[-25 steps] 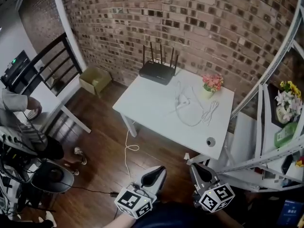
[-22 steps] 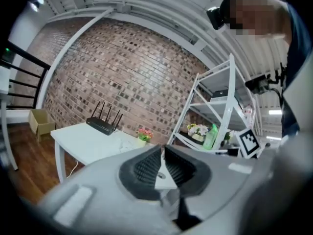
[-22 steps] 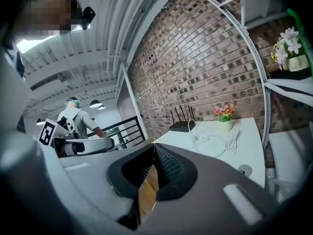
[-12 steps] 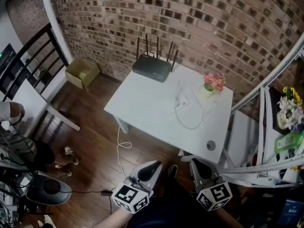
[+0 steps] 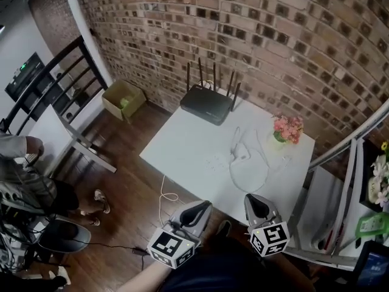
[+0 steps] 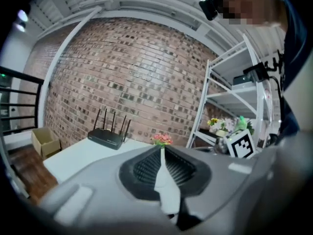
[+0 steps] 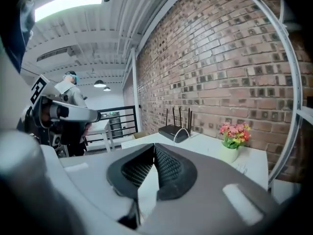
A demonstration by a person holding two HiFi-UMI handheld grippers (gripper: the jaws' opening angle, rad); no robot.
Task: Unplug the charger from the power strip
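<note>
The left gripper (image 5: 203, 205) and right gripper (image 5: 252, 198) are hovering side by side at 6 o'clock in the head view, just off the near edge of the white table (image 5: 182, 142). Both are pointing toward it, and both are keeping their jaws clenched with nothing between them. The white charger (image 5: 241, 153) is lying near the table's middle, well apart from both grippers. Its cable (image 5: 246, 179) is looping toward 6 o'clock. A faint pale shape at the charger's 8 o'clock is looking like the power strip (image 5: 216, 161). A black router (image 5: 208, 103) is sitting at 12 o'clock and a flower pot (image 5: 287, 129) at 2 o'clock.
</note>
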